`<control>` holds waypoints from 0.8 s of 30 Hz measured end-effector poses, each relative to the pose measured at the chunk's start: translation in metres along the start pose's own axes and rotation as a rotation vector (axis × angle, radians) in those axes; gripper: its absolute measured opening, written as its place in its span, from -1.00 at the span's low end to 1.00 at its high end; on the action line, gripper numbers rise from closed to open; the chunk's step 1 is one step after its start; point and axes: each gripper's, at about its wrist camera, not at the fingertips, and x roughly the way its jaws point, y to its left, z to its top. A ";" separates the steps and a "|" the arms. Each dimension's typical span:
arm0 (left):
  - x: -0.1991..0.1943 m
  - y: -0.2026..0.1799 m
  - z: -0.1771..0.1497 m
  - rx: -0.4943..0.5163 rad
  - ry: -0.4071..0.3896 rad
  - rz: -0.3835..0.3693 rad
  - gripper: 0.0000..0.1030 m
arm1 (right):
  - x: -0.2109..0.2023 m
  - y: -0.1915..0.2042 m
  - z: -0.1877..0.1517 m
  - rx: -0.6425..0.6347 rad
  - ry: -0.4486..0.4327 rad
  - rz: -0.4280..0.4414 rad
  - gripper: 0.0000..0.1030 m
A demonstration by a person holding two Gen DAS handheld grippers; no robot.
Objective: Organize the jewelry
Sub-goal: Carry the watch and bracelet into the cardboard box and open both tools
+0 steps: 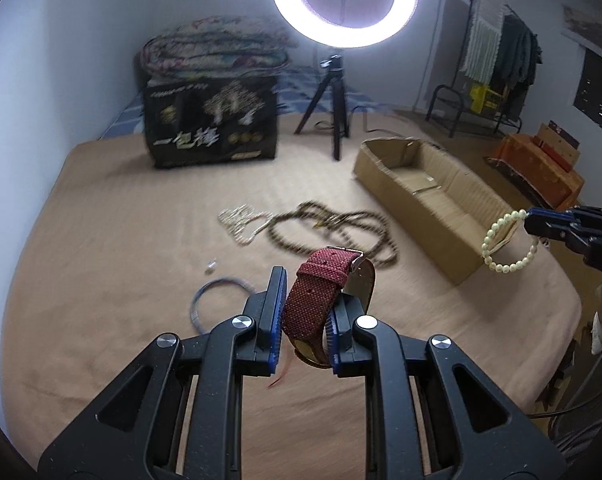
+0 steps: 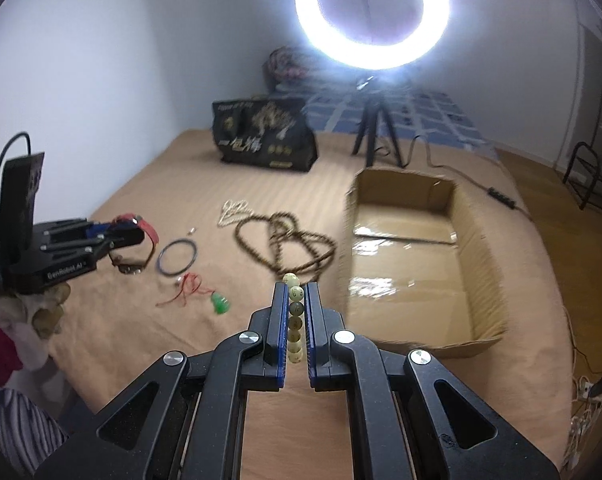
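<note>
- left wrist view: the left gripper (image 1: 305, 320) is clenched on a red watch (image 1: 325, 288), held clear above the bed (image 1: 101, 280); its strap loops up and away between the pads, buckle at the far end. this looks like the carry step; next it must swing right to the cardboard box (image 1: 433, 200).
- right wrist view: the right gripper (image 2: 295, 320) pinches a pearl bracelet (image 2: 296, 308), beads running lengthwise along the fingers. the box (image 2: 405, 256) lies just ahead to the right; release over its open floor.
</note>
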 end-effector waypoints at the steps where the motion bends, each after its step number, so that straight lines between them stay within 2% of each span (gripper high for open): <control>1: 0.001 -0.006 0.003 0.010 -0.006 -0.003 -0.67 | -0.003 -0.003 0.002 0.003 -0.007 -0.008 -0.88; 6: 0.011 -0.038 0.022 0.049 -0.029 -0.029 -0.67 | -0.014 -0.030 0.008 0.027 -0.037 -0.055 -0.88; 15: 0.045 -0.080 0.058 0.046 -0.042 -0.080 -0.67 | -0.013 -0.075 0.009 0.071 -0.045 -0.109 -0.88; 24: 0.095 -0.117 0.082 0.075 -0.033 -0.075 -0.67 | 0.005 -0.105 0.009 0.099 -0.030 -0.137 -0.88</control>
